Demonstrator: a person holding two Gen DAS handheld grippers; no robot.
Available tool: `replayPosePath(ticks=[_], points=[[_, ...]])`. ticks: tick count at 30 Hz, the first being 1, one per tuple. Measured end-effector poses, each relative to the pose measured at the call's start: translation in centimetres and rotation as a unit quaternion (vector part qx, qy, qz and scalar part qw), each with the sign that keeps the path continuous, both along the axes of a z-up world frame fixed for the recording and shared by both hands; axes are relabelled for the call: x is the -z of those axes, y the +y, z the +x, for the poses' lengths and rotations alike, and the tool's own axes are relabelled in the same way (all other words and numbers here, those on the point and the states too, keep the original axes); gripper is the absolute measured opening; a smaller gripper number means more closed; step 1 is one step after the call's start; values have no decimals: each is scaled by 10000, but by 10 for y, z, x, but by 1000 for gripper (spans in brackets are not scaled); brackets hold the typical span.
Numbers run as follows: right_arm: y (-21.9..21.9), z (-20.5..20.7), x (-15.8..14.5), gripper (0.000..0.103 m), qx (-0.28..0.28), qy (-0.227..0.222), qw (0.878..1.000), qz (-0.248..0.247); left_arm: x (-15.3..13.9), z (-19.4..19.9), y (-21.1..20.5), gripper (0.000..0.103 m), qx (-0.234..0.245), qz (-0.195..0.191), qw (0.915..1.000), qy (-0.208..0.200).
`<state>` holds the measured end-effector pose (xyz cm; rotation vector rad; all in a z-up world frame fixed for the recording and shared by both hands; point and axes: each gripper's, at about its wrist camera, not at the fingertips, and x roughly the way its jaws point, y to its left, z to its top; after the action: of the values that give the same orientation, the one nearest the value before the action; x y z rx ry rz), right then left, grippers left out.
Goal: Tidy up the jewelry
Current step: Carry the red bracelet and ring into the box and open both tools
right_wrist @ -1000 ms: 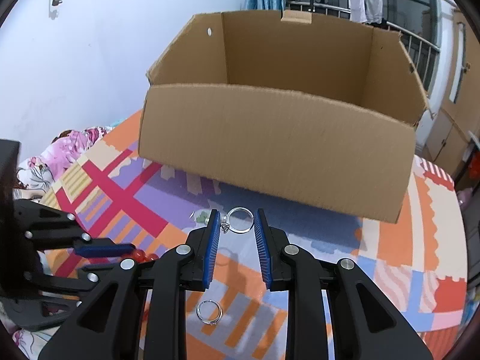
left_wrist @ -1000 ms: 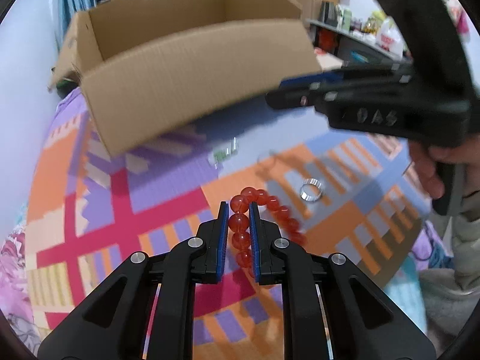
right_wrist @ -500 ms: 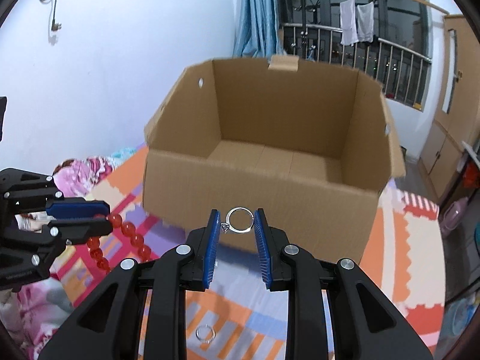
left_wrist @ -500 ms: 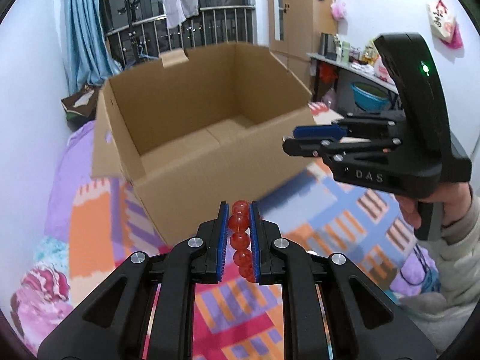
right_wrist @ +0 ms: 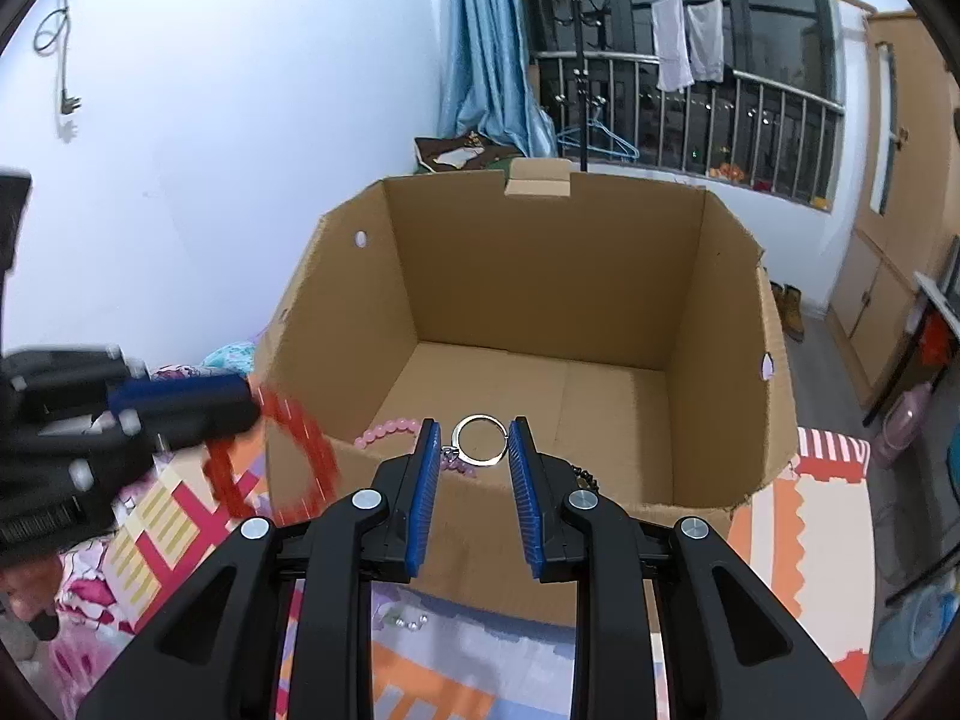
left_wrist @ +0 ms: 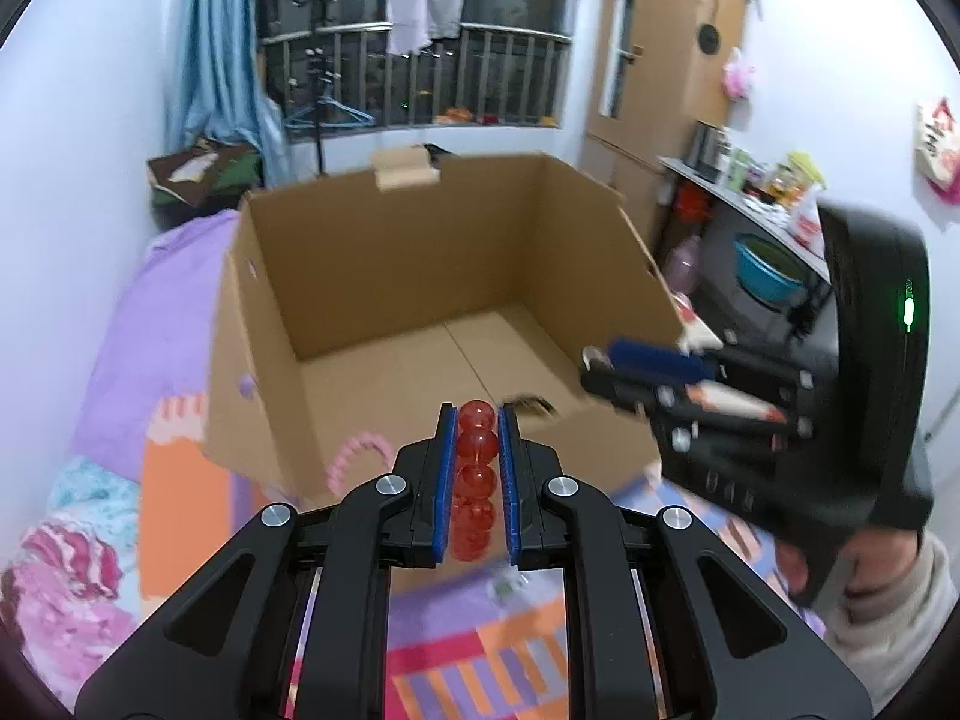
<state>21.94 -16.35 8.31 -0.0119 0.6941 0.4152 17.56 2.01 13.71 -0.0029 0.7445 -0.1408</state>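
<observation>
On the patterned mat (right_wrist: 828,516) stands an open cardboard box (right_wrist: 540,276), a pink bracelet (right_wrist: 384,433) lying by its near wall. Before it, the left gripper (left_wrist: 474,420) pinches a red bead bracelet (left_wrist: 476,462), and the right gripper (right_wrist: 474,438) clamps a silver ring (right_wrist: 478,440) at its tips.

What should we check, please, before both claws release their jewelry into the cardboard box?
1. Left claw shut on the red bead bracelet: ok.
2. Right claw shut on the silver ring: ok.
3. Cardboard box open on top: ok.
4. Red bead bracelet past the box's near rim: not ok; in the right wrist view it hangs outside.
5. Silver ring past the rim: cannot tell.
6. Box floor bare beyond the pink bead bracelet: ok.
</observation>
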Motion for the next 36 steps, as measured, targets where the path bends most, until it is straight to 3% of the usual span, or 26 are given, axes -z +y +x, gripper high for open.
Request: replayPosePath(ticks=[6,10,20,27,33,36], points=[[2,27,9,23,182,126,9997,-82,-12,32,10,13,-391,-7,9992,-67],[4,41,20,23,241,233,9993,-175,9,52,9,13,-629,174,9979,0],[3,54,52,23,327,472,9980,-264,66,75,12,13,-821,78,9961,300],[2,54,57,24,360,463,9978,-304,76,76,10,13,-748,126,9963,404],[2,42,41,30,337,178,9987,-352,54,63,1,26,-507,272,9981,202],[-3,34,33,32,308,104,9991,-269,45,53,4,38,-494,165,9985,148]])
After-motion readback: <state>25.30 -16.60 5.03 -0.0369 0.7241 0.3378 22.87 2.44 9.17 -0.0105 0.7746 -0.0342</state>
